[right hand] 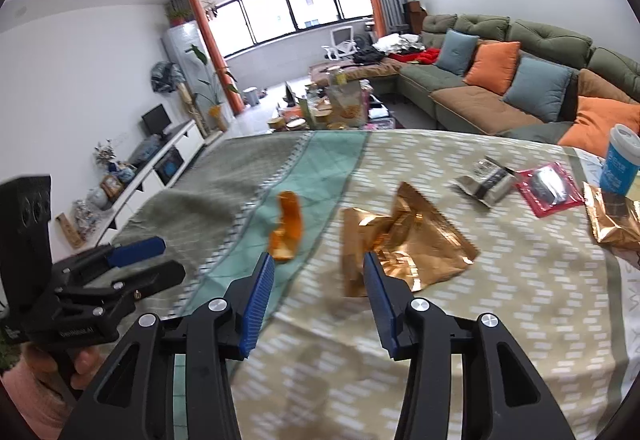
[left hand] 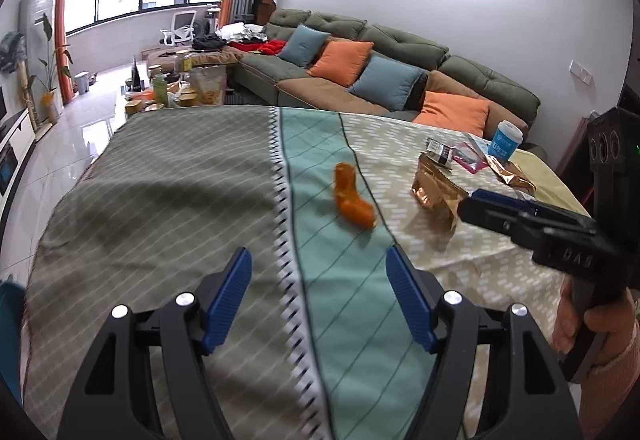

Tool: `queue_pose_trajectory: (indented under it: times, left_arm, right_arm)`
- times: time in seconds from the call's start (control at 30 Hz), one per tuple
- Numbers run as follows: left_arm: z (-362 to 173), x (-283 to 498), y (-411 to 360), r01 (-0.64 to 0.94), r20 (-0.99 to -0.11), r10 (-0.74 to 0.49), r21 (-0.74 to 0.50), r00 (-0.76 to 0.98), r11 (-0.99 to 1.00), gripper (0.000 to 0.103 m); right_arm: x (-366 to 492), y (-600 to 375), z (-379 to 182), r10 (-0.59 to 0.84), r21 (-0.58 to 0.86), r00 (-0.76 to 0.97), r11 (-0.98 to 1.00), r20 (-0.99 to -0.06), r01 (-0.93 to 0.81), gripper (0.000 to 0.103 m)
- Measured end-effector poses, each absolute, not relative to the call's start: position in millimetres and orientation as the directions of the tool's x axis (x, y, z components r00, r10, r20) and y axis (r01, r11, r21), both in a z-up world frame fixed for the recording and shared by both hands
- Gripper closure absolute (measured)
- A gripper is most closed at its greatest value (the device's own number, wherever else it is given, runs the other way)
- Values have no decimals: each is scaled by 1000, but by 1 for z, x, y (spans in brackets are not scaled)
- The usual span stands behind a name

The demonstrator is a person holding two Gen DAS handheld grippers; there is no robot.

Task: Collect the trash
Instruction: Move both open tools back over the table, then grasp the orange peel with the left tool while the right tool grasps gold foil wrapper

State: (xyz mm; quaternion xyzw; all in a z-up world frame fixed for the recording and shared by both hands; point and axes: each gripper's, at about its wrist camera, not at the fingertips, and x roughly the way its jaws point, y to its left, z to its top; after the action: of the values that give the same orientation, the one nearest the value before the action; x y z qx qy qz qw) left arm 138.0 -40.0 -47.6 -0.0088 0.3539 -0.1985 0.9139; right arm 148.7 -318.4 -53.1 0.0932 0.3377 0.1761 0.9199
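Two gold wrappers (right hand: 404, 236), one orange peel (right hand: 287, 226), one cup (right hand: 621, 164) on the worktop (right hand: 500, 300).
Peel lies lengthwise away; left claw (left hand: 319, 294) and right claw (right hand: 318, 300) both open, empty.

The left wrist view looks forward and down between its own blue-padded left hand-held gripper (left hand: 320, 296), close over the cloth-covered bench (left hand: 160, 176), facing the green sofa (left hand: 400, 52). The right wrist view sits beside it behind the right hand-held gripper (right hand: 318, 300), angled more toward the wide window (right hand: 288, 10). Both share the crumpled orange wrapper (left hand: 354, 202) and gold foil bag (left hand: 436, 196).
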Motion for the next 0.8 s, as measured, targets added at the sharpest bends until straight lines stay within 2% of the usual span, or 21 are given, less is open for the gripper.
queue_pose_trajectory:
  times: [0.2,0.27,0.33,0.43,0.5,0.57,0.73,0.8]
  left_arm:
    - [-53,163,-70,367,-671,-358,-136,649,920,34]
    - [-55,171,-79,373,-684,-353,-127,638,919,39]
    - [-60,178,-86,373,-698,-341,-113,630,921,40]
    - [-68,193,-93,364,-729,-332,-121,599,923,51]
    - [-73,200,-94,356,-745,-334,-139,578,924,53]
    - [-79,204,-95,351,-760,-332,-146,559,925,60]
    - [-81,207,-97,363,-762,-336,-142,553,921,63]
    - [-81,208,-96,366,-764,-337,-142,551,920,73]
  right_arm:
    - [162,-330,-64,369,289,694,928,-619,-235,56]
    - [165,-332,-67,366,288,687,929,-628,-232,56]
    - [167,-333,-70,368,289,680,929,-635,-233,56]
    - [171,-337,-72,379,301,674,924,-634,-237,56]
    - [173,-337,-73,386,310,672,921,-632,-237,56]
    - [174,-339,-74,394,320,671,917,-629,-238,56]
    - [176,-334,-72,400,316,667,915,-628,-251,56]
    - [177,-333,-72,397,310,668,917,-629,-253,56]
